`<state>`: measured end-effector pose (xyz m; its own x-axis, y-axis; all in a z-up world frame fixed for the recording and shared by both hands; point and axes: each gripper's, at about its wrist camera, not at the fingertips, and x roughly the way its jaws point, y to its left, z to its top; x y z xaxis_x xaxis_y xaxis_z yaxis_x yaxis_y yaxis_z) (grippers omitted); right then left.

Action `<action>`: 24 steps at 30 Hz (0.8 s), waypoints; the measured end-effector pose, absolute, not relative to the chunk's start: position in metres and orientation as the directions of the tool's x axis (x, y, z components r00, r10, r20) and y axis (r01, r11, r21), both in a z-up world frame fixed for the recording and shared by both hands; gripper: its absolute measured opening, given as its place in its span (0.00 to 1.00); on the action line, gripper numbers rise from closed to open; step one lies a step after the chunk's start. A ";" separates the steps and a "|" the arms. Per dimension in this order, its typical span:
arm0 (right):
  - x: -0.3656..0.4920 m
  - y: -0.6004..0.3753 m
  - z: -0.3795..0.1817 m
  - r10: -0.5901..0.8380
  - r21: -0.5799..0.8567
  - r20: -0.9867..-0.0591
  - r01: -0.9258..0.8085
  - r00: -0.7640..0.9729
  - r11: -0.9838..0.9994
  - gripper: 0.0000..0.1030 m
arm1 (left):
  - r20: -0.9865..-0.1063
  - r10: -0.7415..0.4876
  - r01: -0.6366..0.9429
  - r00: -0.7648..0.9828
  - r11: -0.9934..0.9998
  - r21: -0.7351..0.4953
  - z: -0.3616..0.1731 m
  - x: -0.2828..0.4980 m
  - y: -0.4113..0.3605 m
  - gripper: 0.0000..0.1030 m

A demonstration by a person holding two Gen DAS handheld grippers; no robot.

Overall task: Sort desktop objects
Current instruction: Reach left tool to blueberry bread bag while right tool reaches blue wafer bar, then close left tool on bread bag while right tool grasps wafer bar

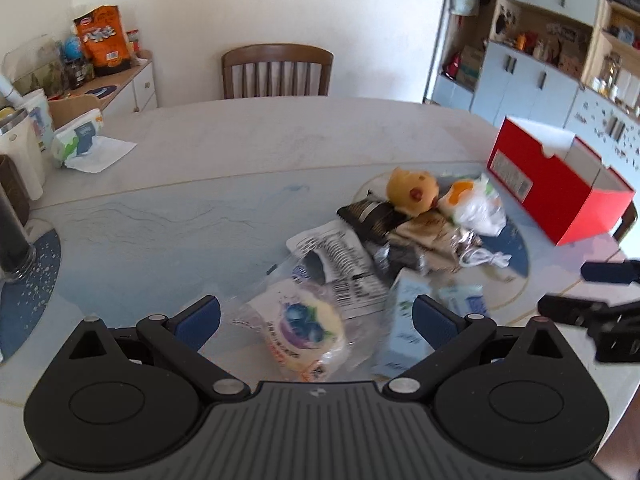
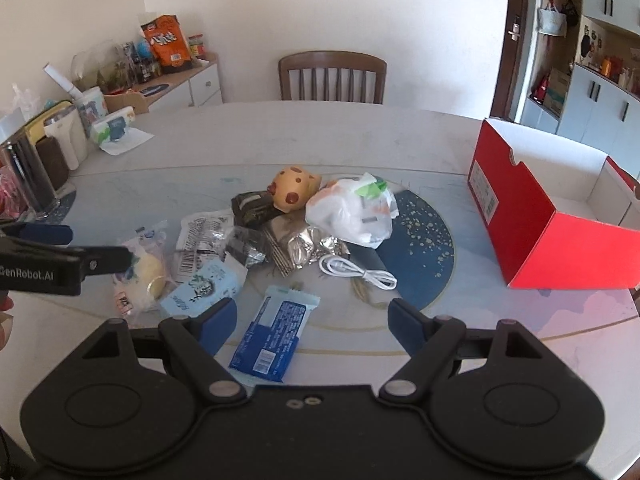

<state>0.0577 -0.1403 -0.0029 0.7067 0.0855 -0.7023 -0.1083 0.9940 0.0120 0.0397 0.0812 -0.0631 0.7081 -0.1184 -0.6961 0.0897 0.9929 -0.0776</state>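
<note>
A heap of small items lies on the round table (image 2: 320,136). In the left wrist view my left gripper (image 1: 316,320) is open, its blue pads (image 1: 196,320) either side of a clear blueberry pastry packet (image 1: 304,328), just above it. A light blue carton (image 1: 404,320) lies by the right pad. In the right wrist view my right gripper (image 2: 312,322) is open over a blue wafer packet (image 2: 272,332). Beyond are a white cable (image 2: 356,270), a white plastic bag (image 2: 352,212), a yellow spotted toy (image 2: 294,188), dark and foil packets (image 2: 252,208), and the left gripper (image 2: 100,244).
An open red cardboard box (image 2: 552,208) stands at the table's right side. A tissue pack (image 2: 114,128), cups and containers crowd the left edge. A wooden chair (image 2: 332,76) stands behind the table, and cabinets (image 2: 600,92) line the right wall.
</note>
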 end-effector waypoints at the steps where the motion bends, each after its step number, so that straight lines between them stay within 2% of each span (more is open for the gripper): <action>1: 0.059 -0.139 -0.005 0.078 0.011 -0.705 -0.099 0.705 0.995 0.80 | -0.700 -0.116 0.098 0.704 0.993 -0.066 -0.067 0.042 0.083 1.00; 16: 0.084 -0.113 -0.048 0.023 -0.032 -0.772 -0.075 0.635 0.997 0.79 | -0.734 -0.139 0.211 0.665 0.977 0.006 -0.107 0.069 0.092 0.99; 24: 0.094 -0.105 -0.065 0.007 -0.043 -0.808 -0.071 0.589 0.997 0.78 | -0.739 -0.186 0.275 0.647 0.962 -0.002 -0.116 0.080 0.089 0.99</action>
<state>0.0944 -0.1046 -0.0649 0.5888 0.0066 -0.8083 -0.0708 0.9965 -0.0434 0.0798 0.0889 -0.1158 0.6472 -0.1861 -0.7393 0.2747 0.9615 -0.0016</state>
